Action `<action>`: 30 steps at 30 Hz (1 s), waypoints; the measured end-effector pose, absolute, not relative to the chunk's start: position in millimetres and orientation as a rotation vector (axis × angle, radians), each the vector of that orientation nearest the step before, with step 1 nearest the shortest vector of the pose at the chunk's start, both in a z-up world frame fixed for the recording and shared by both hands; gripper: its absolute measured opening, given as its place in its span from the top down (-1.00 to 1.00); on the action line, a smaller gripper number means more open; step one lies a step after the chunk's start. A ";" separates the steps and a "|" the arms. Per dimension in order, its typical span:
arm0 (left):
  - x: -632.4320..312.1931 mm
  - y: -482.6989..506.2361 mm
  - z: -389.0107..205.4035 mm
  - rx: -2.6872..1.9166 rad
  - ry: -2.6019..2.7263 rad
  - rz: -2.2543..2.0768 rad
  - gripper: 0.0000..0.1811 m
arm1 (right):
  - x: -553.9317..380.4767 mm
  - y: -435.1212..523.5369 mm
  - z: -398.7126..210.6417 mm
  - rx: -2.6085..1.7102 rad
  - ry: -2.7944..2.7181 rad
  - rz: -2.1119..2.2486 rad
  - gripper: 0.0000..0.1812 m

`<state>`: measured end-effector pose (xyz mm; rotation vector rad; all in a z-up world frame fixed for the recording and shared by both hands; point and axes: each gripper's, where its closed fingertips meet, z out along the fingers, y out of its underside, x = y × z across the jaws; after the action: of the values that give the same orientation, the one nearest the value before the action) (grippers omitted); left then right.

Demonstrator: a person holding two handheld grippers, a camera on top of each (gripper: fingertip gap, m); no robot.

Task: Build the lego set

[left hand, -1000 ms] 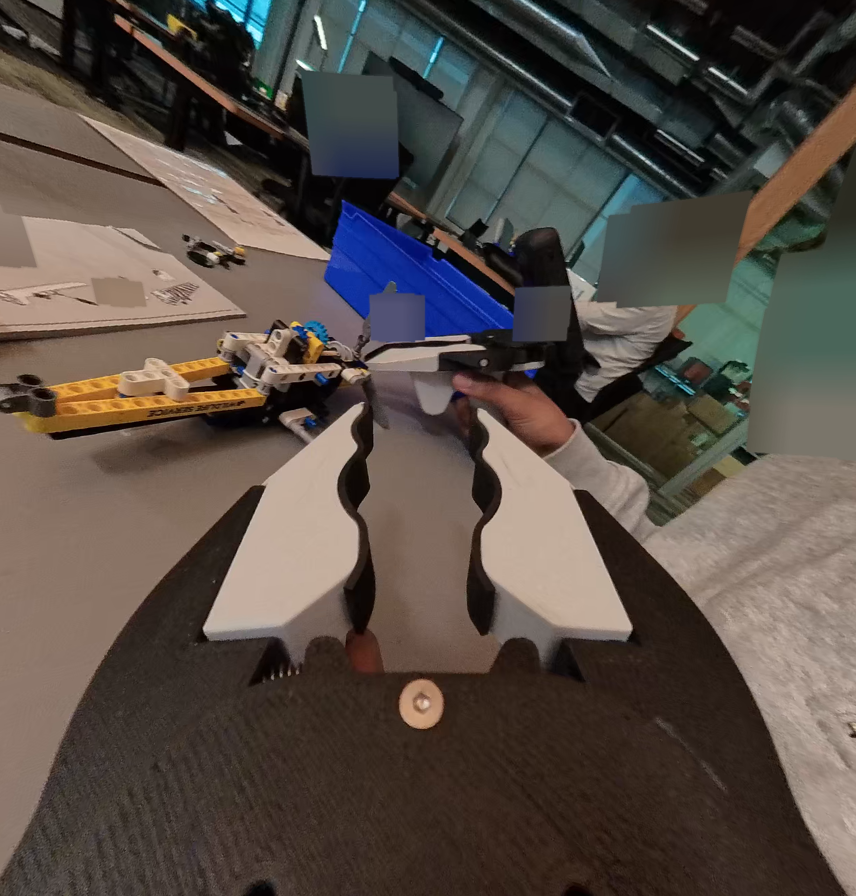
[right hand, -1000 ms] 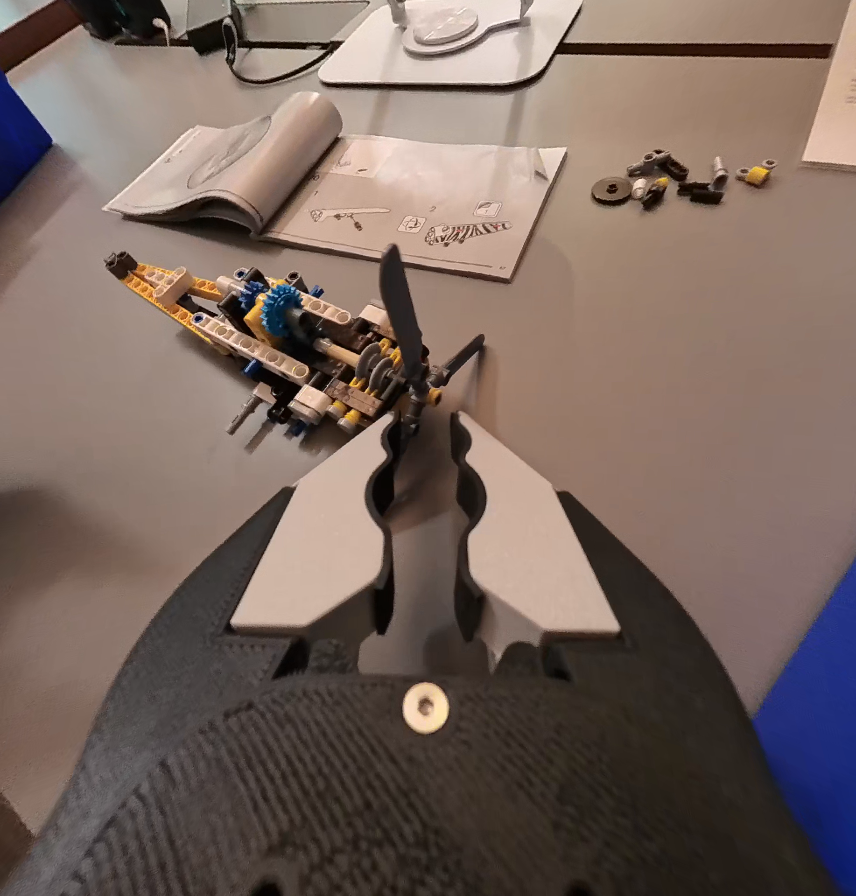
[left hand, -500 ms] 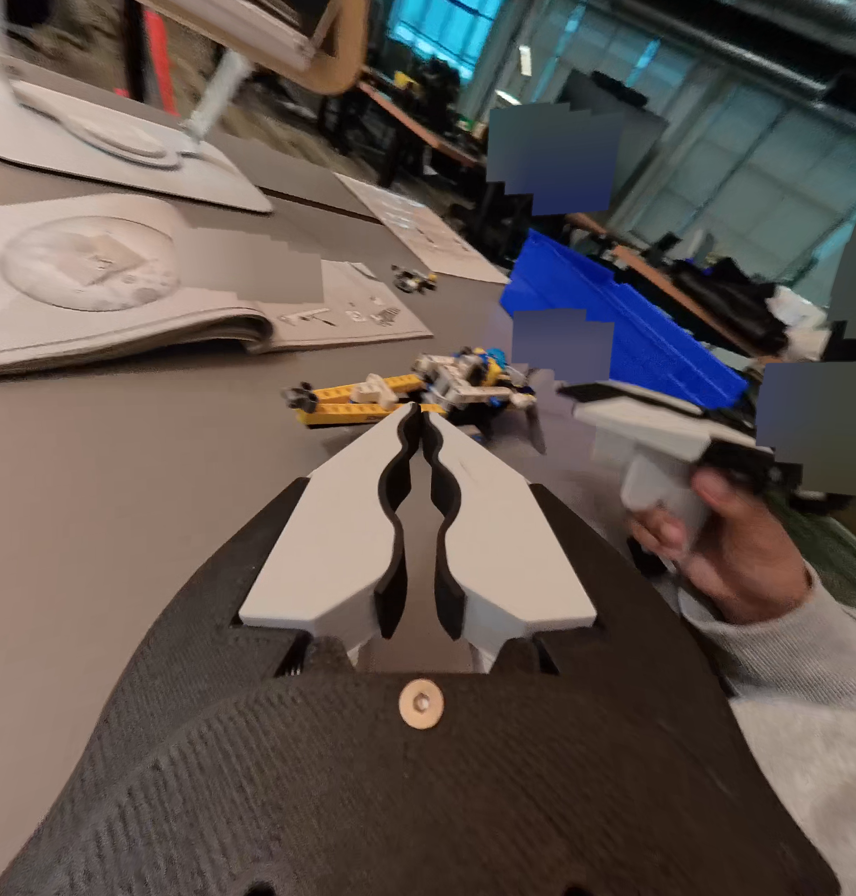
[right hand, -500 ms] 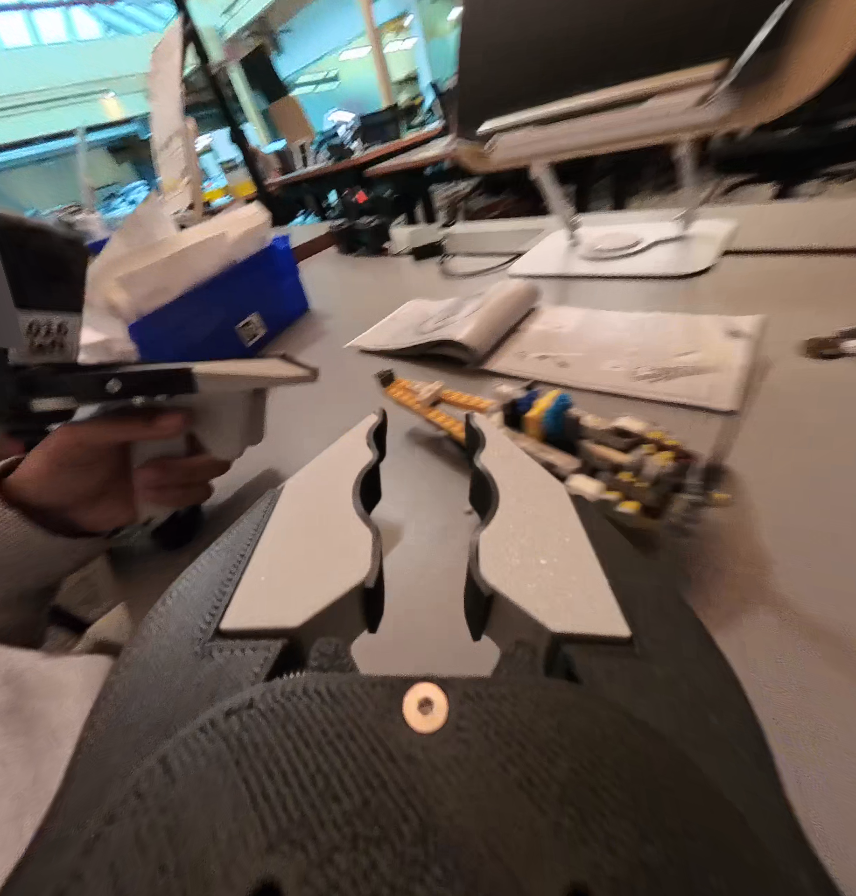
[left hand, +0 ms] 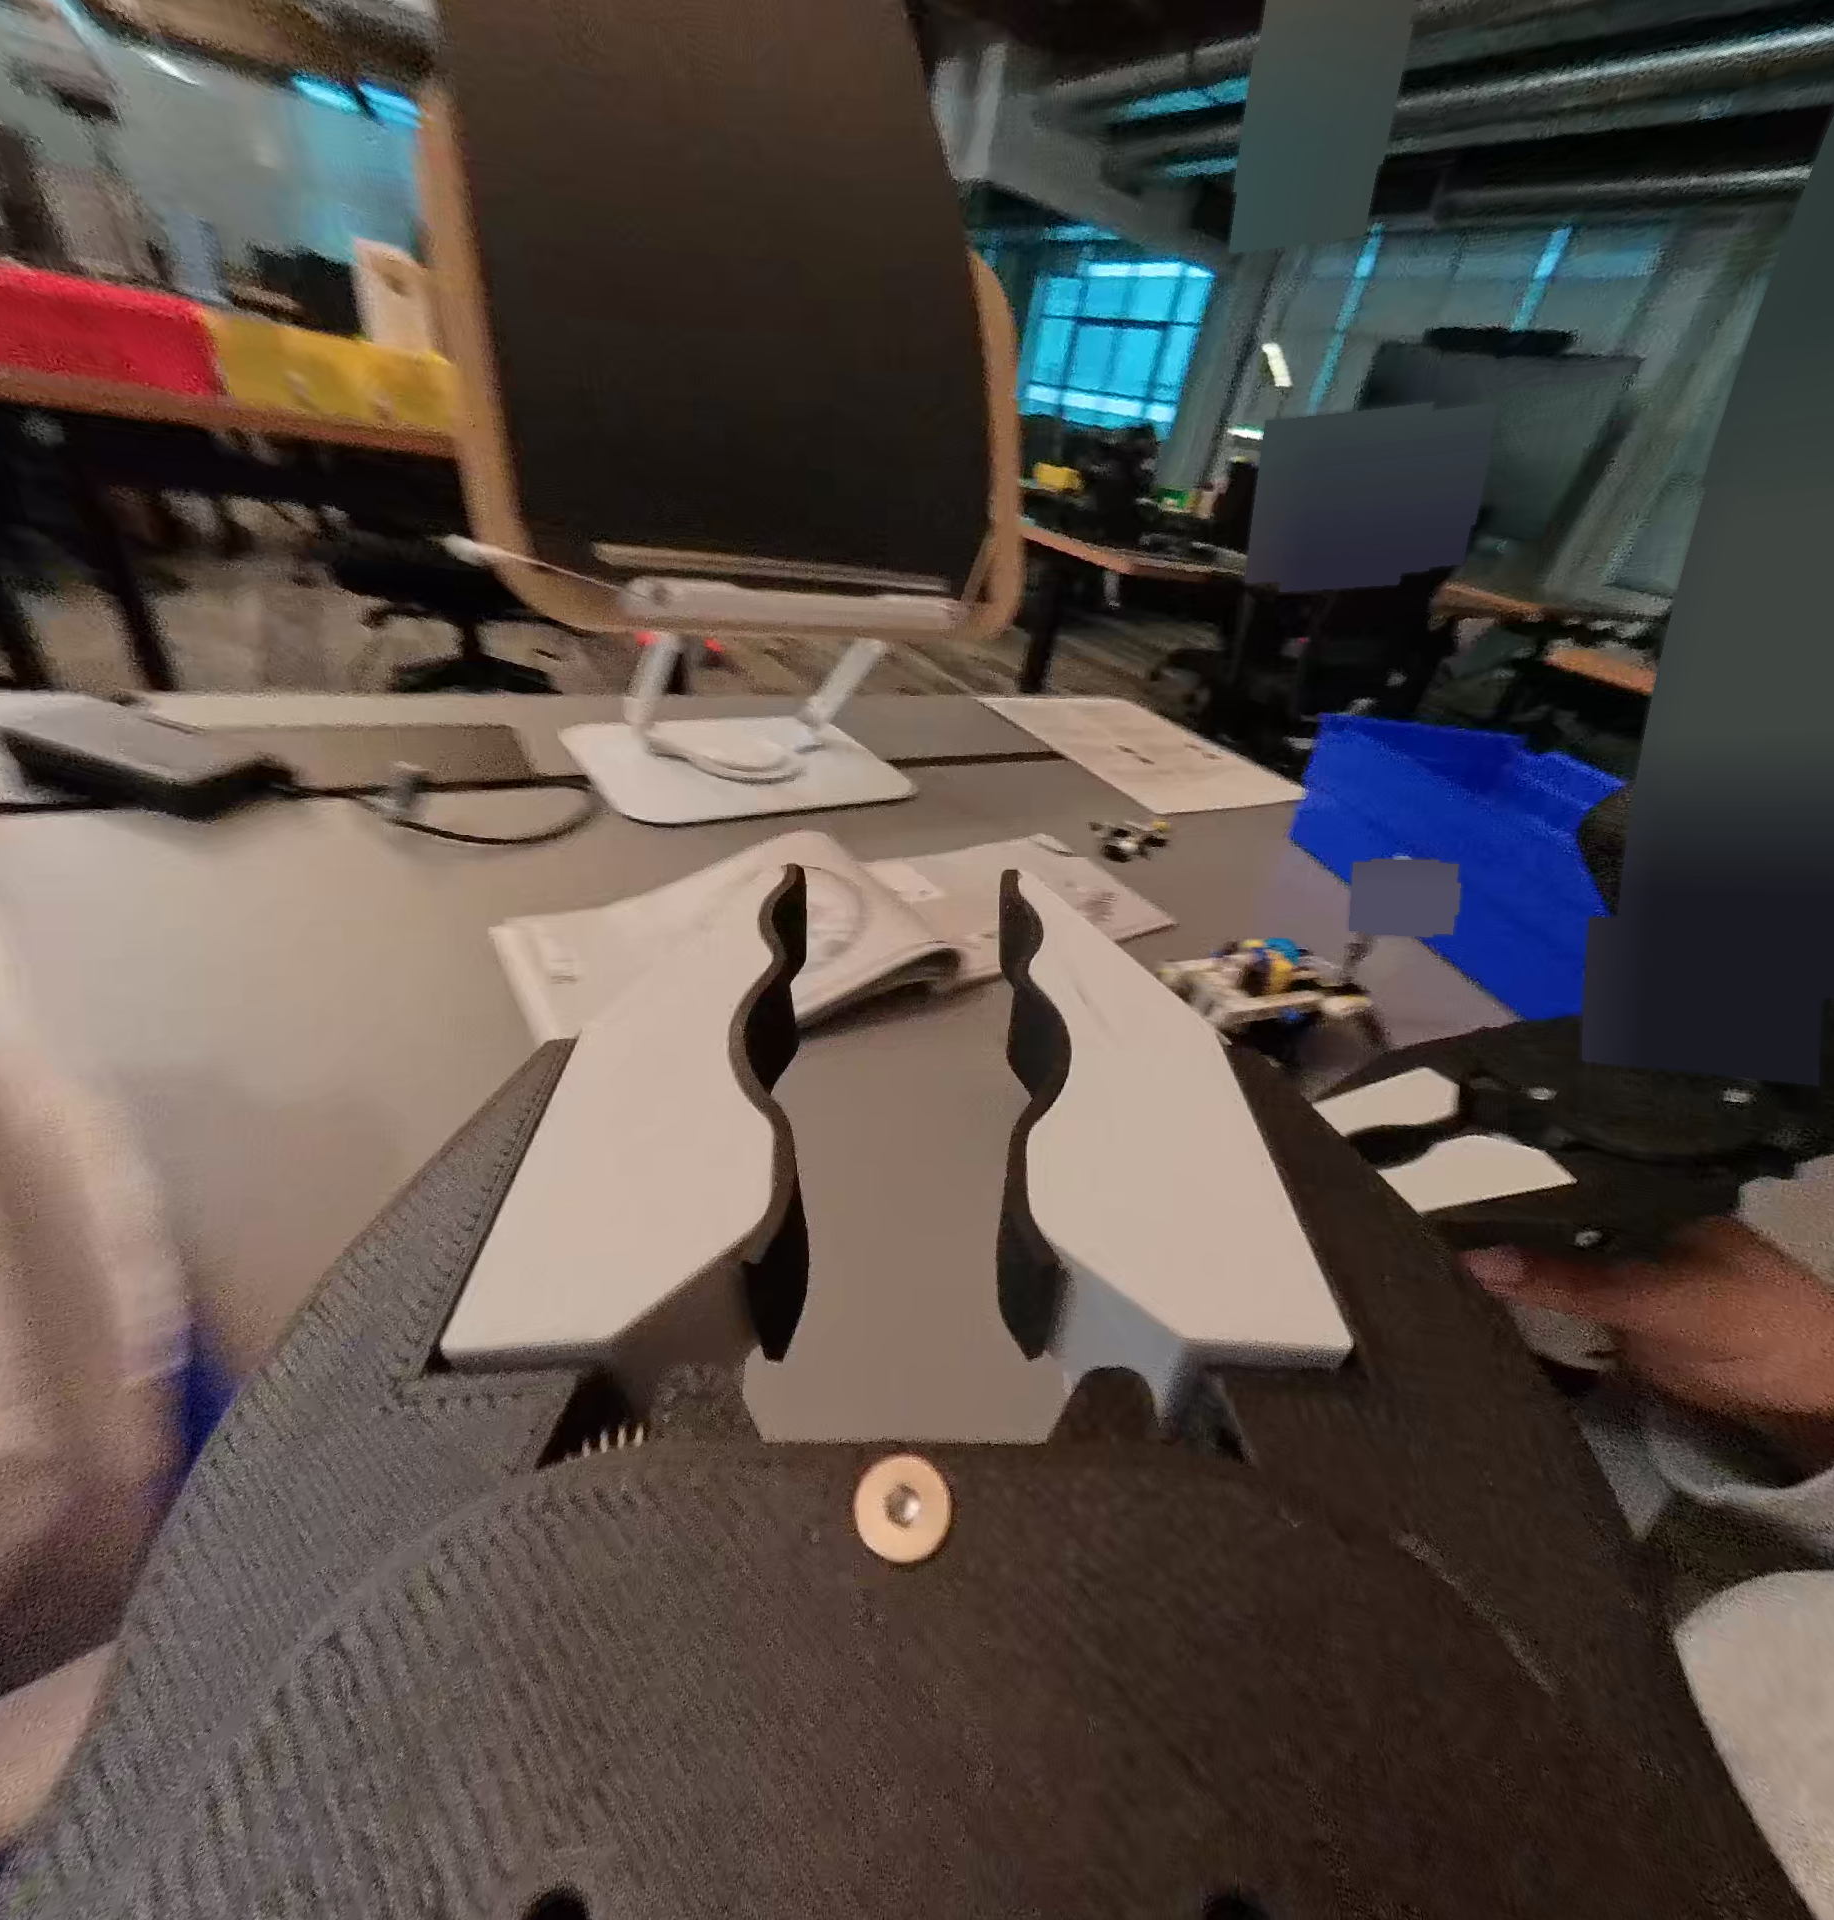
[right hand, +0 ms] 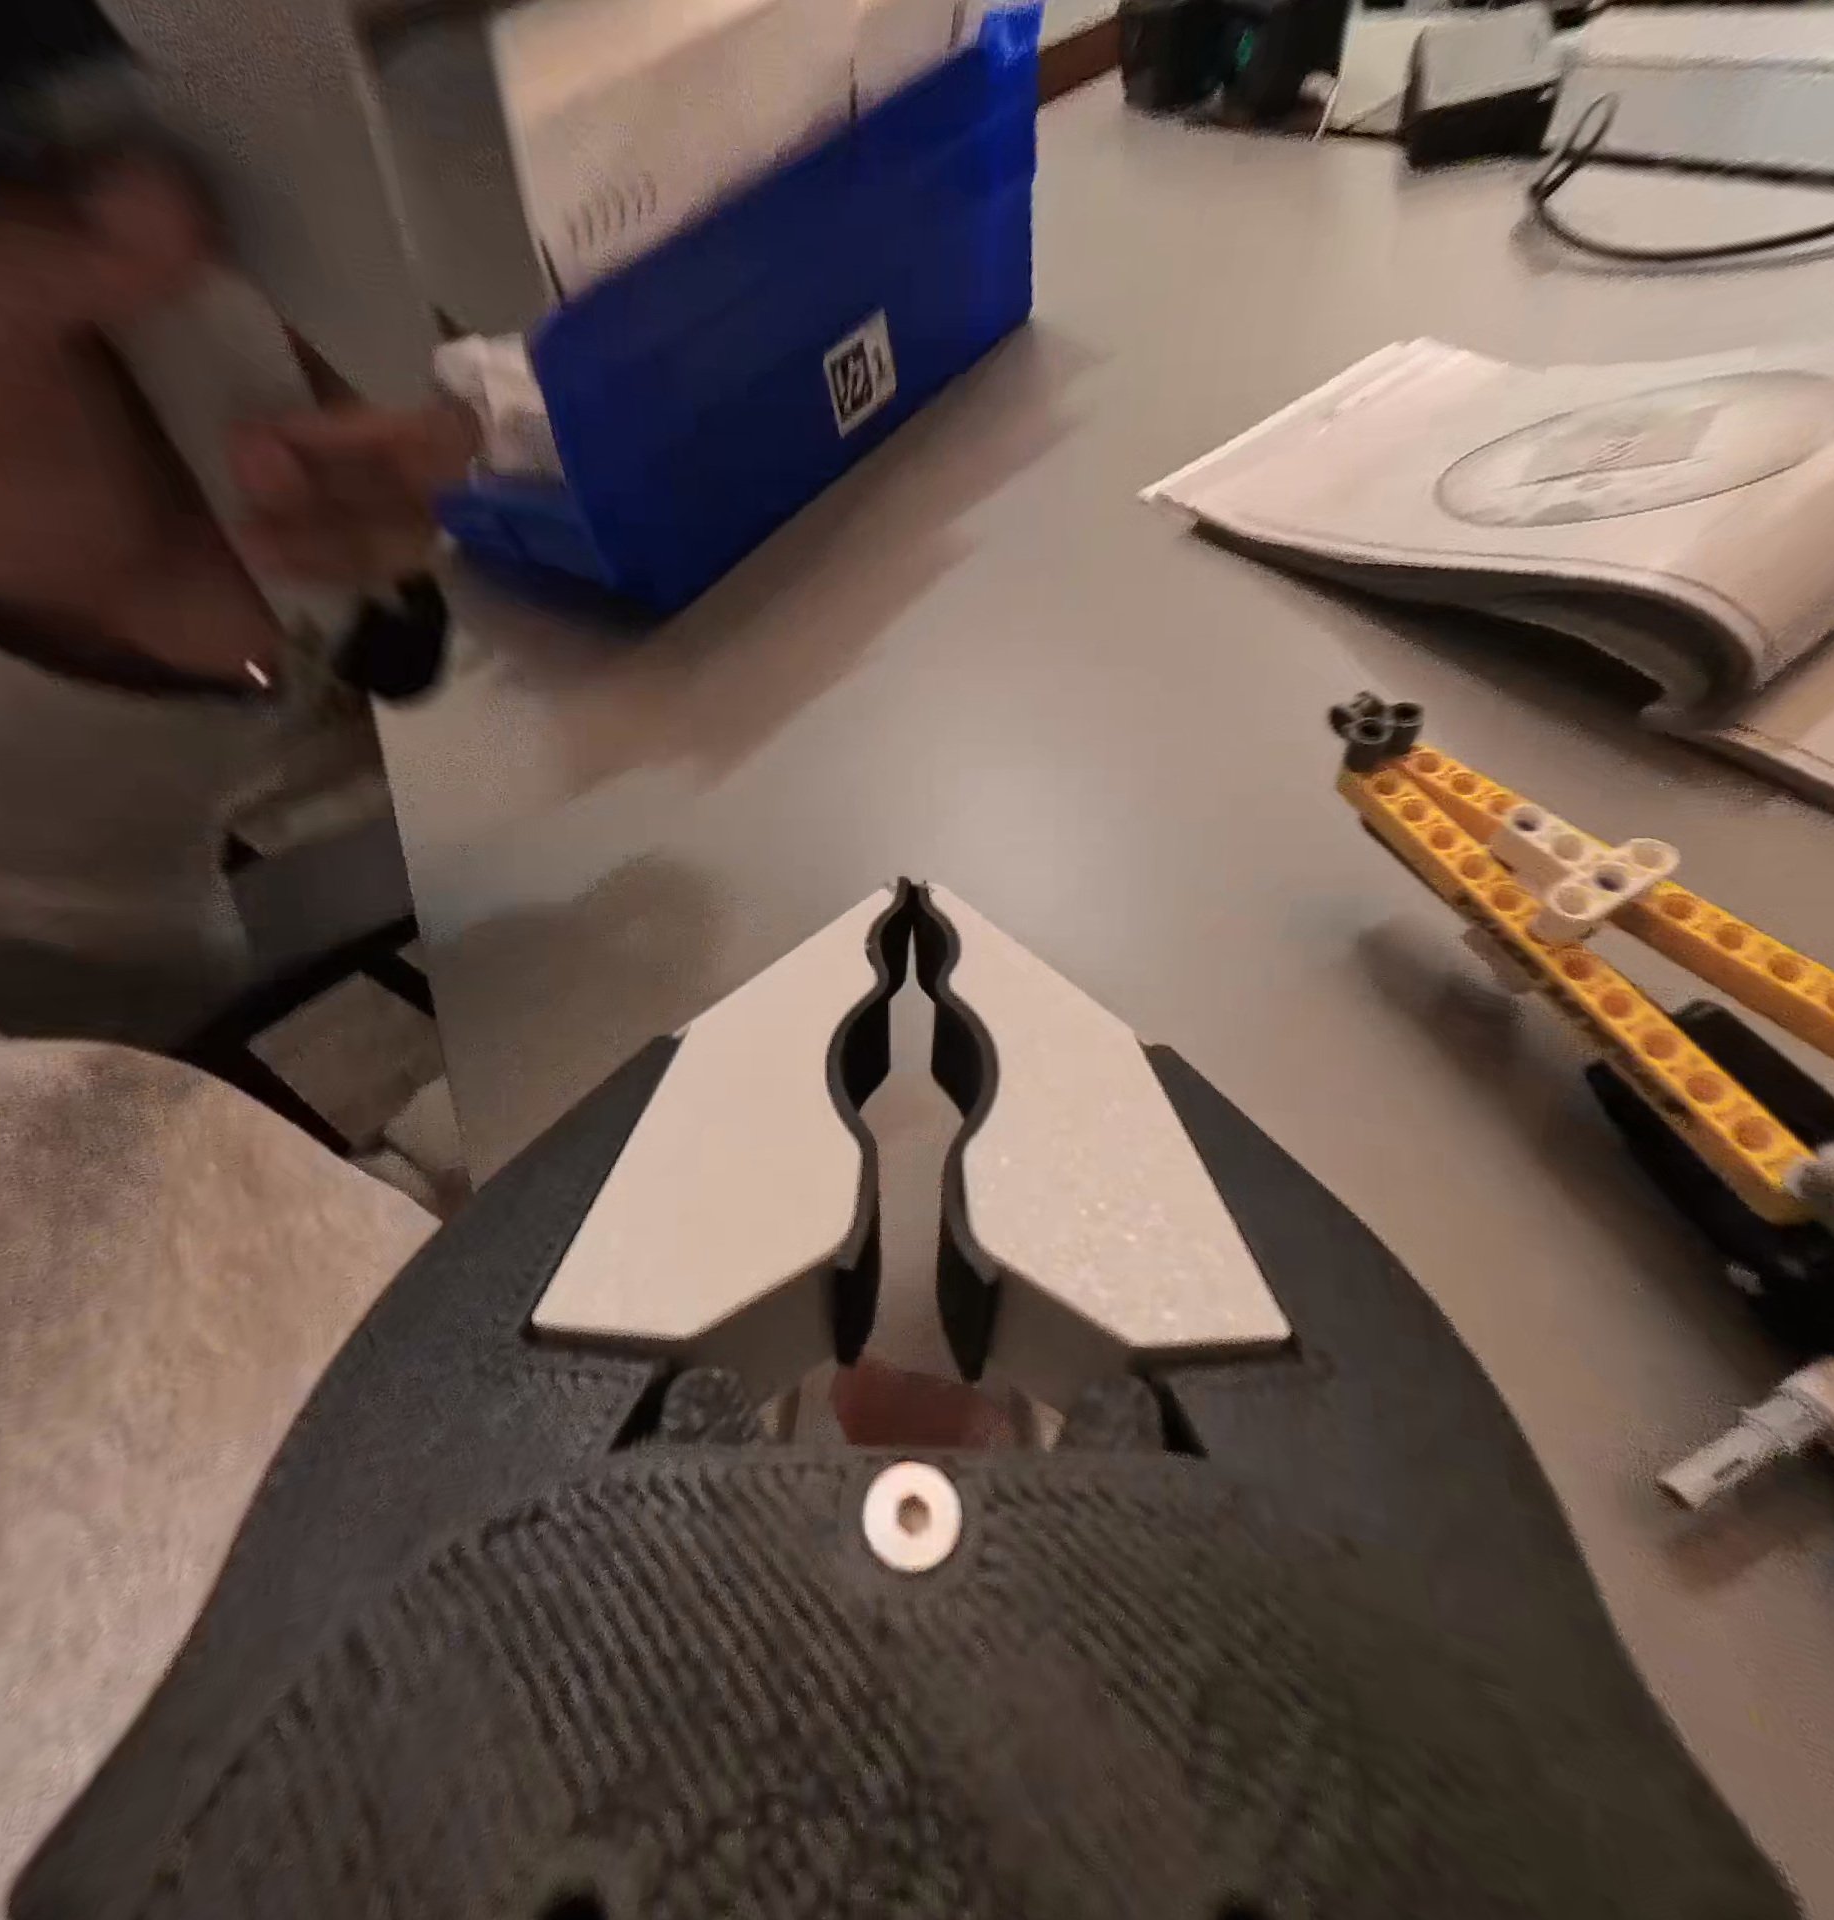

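grey table [left hand: 269,987]; open booklet [right hand: 1578,520], blue bin [right hand: 788,395]; workshop behind.

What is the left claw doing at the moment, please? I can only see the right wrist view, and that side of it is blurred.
Observer: The left claw is open, with nothing between its fingers.
Operator: Thank you. Where are the spare parts? I see only the model's yellow tail.
Observer: A small cluster of loose pieces lies on the table, just beyond the far edge of the open booklet.
Operator: And the model's other end?
Observer: The grey and blue end of the lego model lies to the right of the booklet, and the left claw is not touching it.
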<state>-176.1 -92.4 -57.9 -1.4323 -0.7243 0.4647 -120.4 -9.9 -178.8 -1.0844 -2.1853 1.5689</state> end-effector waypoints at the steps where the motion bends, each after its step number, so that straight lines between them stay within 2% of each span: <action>1: -177.8 -113.0 -54.1 -1.434 -0.738 0.536 0.60 | -120.0 -13.9 -184.6 -1.070 -2.228 1.524 1.00; 7: -192.3 -248.3 -63.4 -1.493 -0.946 1.163 0.54 | -122.4 -30.3 -199.6 -0.991 -2.360 1.413 1.00; 12: -197.1 -272.3 -96.0 -1.599 -1.034 1.126 0.30 | -129.7 -36.0 -197.9 -1.027 -2.382 1.481 1.00; 14: -200.7 -278.9 -90.0 -1.563 -1.026 1.168 0.37 | -130.2 -36.1 -198.2 -1.047 -2.391 1.499 1.00; 18: -206.8 -308.9 -60.8 -1.432 -1.029 1.327 0.65 | -129.0 -36.1 -194.2 -1.017 -2.369 1.515 1.00; 23: -218.4 -388.1 -37.4 -1.295 -1.184 1.507 0.71 | -128.2 -36.0 -191.3 -1.008 -2.359 1.540 1.00; 24: -223.6 -410.9 -42.8 -1.294 -1.258 1.537 0.75 | -128.0 -35.8 -190.6 -1.008 -2.356 1.547 1.00; 25: -229.0 -430.6 -52.6 -1.323 -1.334 1.544 0.72 | -127.8 -35.7 -189.6 -1.006 -2.352 1.555 1.00; 30: -235.0 -450.6 -72.2 -1.276 -1.438 1.262 0.71 | -127.8 -34.1 -184.9 -0.997 -2.321 1.584 1.00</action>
<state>-235.0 -450.6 -72.2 -1.2762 -1.4375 1.2615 -127.8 -34.1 -184.9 -0.9973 -2.3208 1.5841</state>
